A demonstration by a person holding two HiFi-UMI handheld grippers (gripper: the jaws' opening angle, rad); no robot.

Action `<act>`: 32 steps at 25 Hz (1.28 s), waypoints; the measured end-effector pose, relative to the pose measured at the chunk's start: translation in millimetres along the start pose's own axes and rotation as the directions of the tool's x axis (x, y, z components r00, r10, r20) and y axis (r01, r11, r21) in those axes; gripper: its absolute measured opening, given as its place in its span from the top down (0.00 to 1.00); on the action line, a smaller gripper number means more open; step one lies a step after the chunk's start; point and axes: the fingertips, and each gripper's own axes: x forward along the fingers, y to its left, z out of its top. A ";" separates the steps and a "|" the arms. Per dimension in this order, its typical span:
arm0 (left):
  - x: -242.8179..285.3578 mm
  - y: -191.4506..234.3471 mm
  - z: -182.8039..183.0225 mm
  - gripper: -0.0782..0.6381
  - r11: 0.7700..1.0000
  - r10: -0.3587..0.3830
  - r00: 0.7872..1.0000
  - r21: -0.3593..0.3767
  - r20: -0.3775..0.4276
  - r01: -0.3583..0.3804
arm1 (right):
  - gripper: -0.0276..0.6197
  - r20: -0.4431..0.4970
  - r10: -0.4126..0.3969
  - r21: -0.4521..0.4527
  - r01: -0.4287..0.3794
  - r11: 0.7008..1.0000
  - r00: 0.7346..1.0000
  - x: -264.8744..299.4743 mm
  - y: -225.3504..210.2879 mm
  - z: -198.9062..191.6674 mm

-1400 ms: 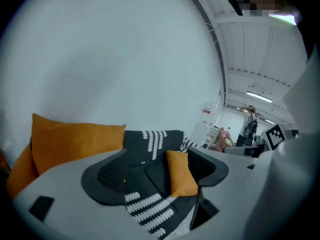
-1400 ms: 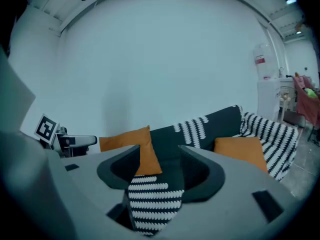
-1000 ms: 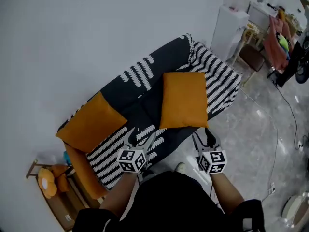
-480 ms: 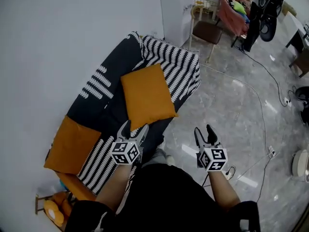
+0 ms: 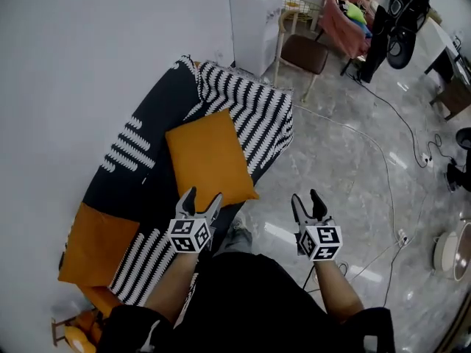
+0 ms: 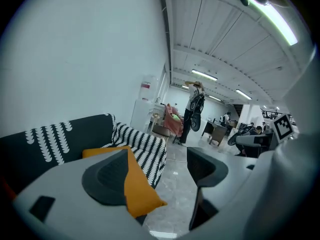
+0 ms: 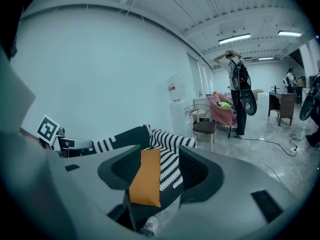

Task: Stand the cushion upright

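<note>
The person wears a black top [image 5: 250, 300] whose sleeves [image 5: 372, 326] leave the forearms bare. The left hand-held gripper [image 5: 204, 195] and the right hand-held gripper [image 5: 305, 195] have grey bodies and dark ribbed pads [image 6: 102, 176]. Each carries a white cube [image 5: 185, 236] printed with black square markers.

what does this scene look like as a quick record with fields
sofa: black-and-white cover, against a white wall
cushion: orange, lying flat on the seat, not yet upright
second cushion: orange, at the sofa's other end
left gripper: open, empty, by the cushion's near edge, not gripping it
right gripper: open, empty, over the floor
</note>
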 end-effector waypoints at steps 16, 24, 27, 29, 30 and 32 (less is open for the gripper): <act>85.9 99.5 95.6 0.36 0.991 0.137 0.989 -0.010 0.059 -0.137 | 0.56 -0.069 0.223 -0.138 -0.231 0.963 0.972 216.2 60.4 94.9; 58.1 169.6 91.6 0.36 0.913 0.389 0.916 -0.171 0.096 -0.370 | 0.56 -0.185 0.457 -0.253 -0.491 0.833 0.870 303.5 142.6 114.4; 51.3 193.4 81.3 0.36 0.861 0.480 0.874 -0.234 0.075 -0.453 | 0.56 -0.252 0.513 -0.273 -0.569 0.776 0.821 334.9 164.9 110.0; 51.7 205.4 74.3 0.36 0.813 0.544 0.837 -0.281 0.055 -0.510 | 0.56 -0.300 0.550 -0.282 -0.623 0.729 0.779 359.6 177.4 109.3; 53.2 210.3 70.5 0.36 0.786 0.575 0.817 -0.304 0.042 -0.538 | 0.55 -0.327 0.569 -0.287 -0.653 0.701 0.754 372.7 183.9 108.6; 58.1 215.7 62.4 0.36 0.724 0.635 0.772 -0.356 0.010 -0.591 | 0.55 -0.391 0.603 -0.298 -0.715 0.632 0.696 398.4 195.9 106.0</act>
